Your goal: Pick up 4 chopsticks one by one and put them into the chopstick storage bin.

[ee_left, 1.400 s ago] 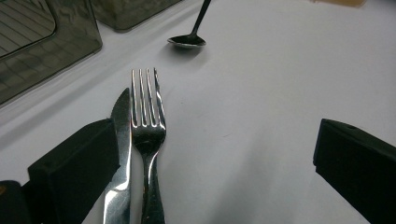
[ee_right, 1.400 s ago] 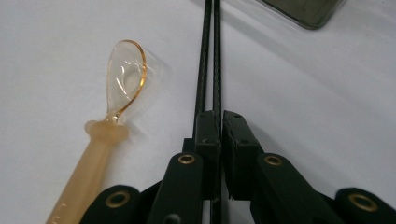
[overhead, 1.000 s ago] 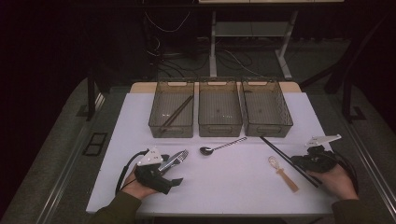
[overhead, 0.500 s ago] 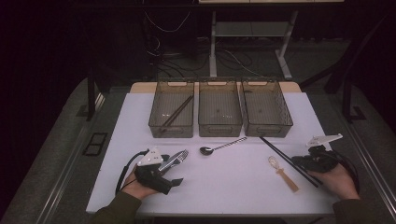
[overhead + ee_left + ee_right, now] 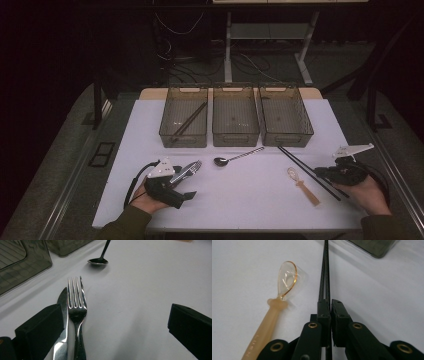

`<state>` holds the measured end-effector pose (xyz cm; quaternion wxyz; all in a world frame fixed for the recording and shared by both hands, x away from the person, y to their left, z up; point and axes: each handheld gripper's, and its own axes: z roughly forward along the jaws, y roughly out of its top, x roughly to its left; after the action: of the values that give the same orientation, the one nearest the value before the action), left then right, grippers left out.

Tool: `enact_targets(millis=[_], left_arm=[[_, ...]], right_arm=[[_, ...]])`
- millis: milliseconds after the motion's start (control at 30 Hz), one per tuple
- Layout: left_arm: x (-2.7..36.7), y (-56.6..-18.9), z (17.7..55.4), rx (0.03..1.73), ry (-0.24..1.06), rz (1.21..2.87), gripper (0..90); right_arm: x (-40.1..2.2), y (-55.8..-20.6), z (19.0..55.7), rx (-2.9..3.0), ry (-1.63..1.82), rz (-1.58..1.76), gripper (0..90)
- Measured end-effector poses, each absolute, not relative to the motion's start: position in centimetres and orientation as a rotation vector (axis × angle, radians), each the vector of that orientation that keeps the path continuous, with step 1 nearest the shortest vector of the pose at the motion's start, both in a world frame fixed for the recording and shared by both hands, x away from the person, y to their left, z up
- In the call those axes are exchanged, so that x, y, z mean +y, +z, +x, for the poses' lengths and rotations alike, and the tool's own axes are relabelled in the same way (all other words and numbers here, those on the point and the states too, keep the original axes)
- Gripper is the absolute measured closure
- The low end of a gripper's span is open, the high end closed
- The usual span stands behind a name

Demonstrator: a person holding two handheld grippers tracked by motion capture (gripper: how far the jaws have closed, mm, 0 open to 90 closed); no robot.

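Left gripper (image 5: 186, 189) is resting near the table's (image 5: 250, 200) front-left corner, jaws standing wide and gripping nothing. A fork (image 5: 76, 310) and knife (image 5: 62, 322) are lying side by side on the table just inside its left jaw, tips pointing toward the bins.

Toward the middle, a dark spoon (image 5: 235, 158) is lying just in front of the centre bin (image 5: 235, 131); the left bin (image 5: 183, 132) is already holding one dark stick.

Right gripper (image 5: 329, 307), near the front-right corner, is pinching the black chopsticks (image 5: 325, 277), jaws nearly closed on the pair. An amber plastic spoon (image 5: 284, 282) is lying just beside them, apart.

Step in hand, as judged: securing the chopsticks for sorting. The next move is calling for a clean lift, keeping both sticks together, then carrying them to a bin at the table's back edge.
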<state>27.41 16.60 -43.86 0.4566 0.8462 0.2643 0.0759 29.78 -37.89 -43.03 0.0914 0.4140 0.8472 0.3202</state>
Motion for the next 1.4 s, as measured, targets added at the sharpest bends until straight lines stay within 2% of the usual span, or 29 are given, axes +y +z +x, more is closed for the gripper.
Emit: enact_targets(millis=[833, 1400], left_arm=[[16.3, -44.0, 27.3, 0.616, 0.178, 2.096, 0.0], [16.3, -44.0, 27.2, 0.624, 0.177, 2.077, 0.0]], right_arm=[[-35.1, -40.9, 29.4, 2.538, 1.078, 1.11, 86.0], [-31.8, -39.2, 30.5, 2.532, 1.16, 1.067, 86.0]])
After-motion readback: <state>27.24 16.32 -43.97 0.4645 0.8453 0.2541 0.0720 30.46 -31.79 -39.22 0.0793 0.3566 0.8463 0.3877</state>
